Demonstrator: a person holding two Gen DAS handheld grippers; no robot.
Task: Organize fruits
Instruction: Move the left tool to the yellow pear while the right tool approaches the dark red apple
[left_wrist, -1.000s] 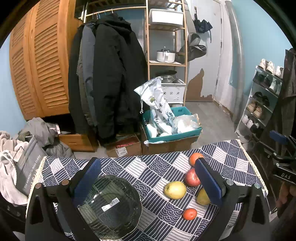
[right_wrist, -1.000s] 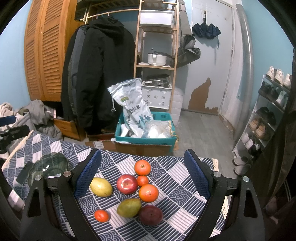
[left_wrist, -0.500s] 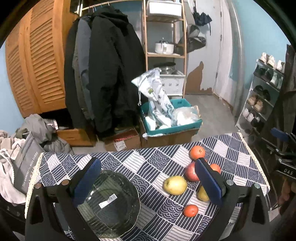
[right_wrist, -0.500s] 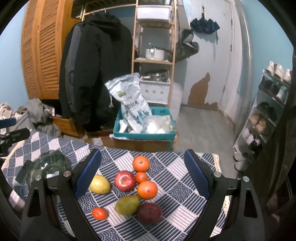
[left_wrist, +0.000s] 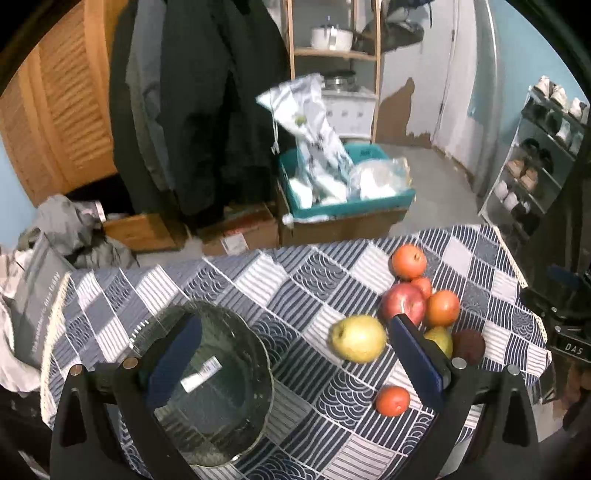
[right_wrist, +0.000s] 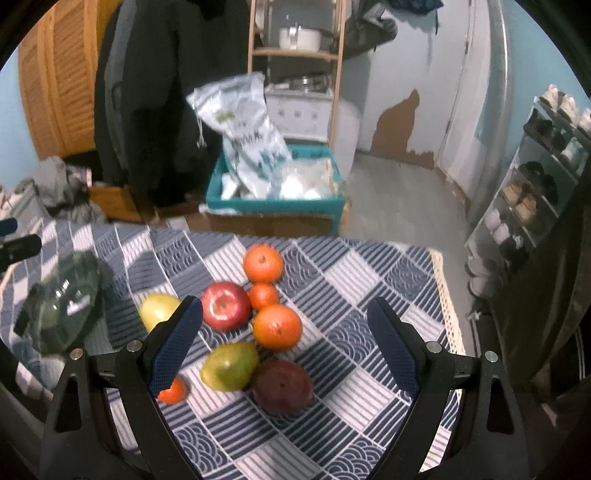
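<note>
Both tools look alike. The left hand-held gripper (left_wrist: 295, 363) has a matte black, angular plastic frame with two splayed arms, each ending in a dark blue pad (left_wrist: 415, 360) with a fine textured face. Small round silver screws (left_wrist: 459, 363) sit at the joints. The right hand-held gripper (right_wrist: 284, 349) shows the same black frame, blue dimpled pads (right_wrist: 173, 345) and silver screws (right_wrist: 432, 346).

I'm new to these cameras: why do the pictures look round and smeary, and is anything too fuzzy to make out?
Both views are fisheye, so straight edges bow and corners go black. Left wrist: the room behind is smeared, and the glass bowl shows glare; the fruit stays readable. Right wrist: the white bag and the bowl are blurred, while the red apple and the fingers look sharper.
</note>
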